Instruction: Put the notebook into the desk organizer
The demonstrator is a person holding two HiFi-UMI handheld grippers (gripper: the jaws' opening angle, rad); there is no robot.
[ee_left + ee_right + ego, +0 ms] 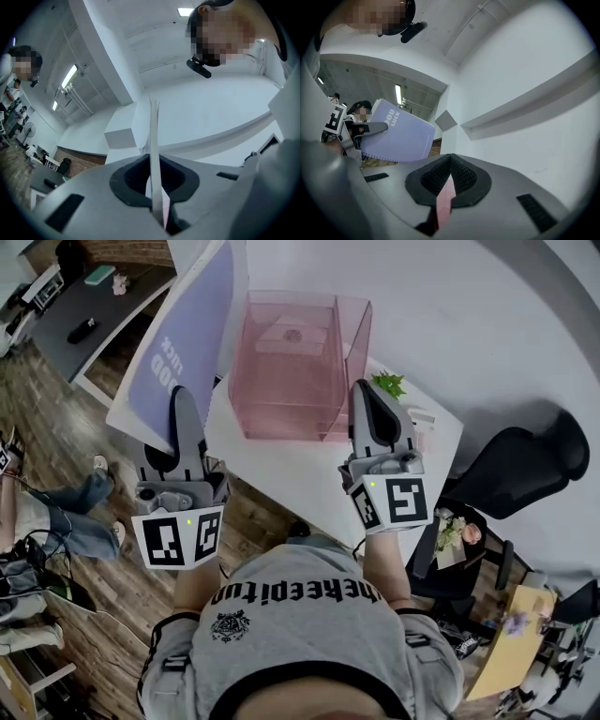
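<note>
**Task item.** The lavender spiral-bound notebook with white cover lettering is outside the organizer. It is held aloft and tilted, left of the organizer and over the table's left edge. The left gripper grips its lower edge. In the left gripper view the notebook appears edge-on as a thin pale strip, with the ribbed black fingers closed narrowly on it from both sides.

**Receptacle.** The pink translucent plastic desk organizer is box-shaped with slanted side walls and stands on the white table. In the head view the notebook's right edge lies just beside the organizer's left wall.

**Second tool.** The right gripper hovers by the organizer's right wall. Its textured fingers meet at the tips with nothing between them, and pink shows through the slot beneath. The right gripper view also shows the notebook from the side, with its wire spiral along the lower edge.

**Surroundings.**
- A small green plant sits on the table just right of the organizer, behind the right gripper.
- A black office chair stands beyond the table's right corner.
- A wood-plank floor lies below the notebook.
- A dark second table stands at the upper left.
</note>
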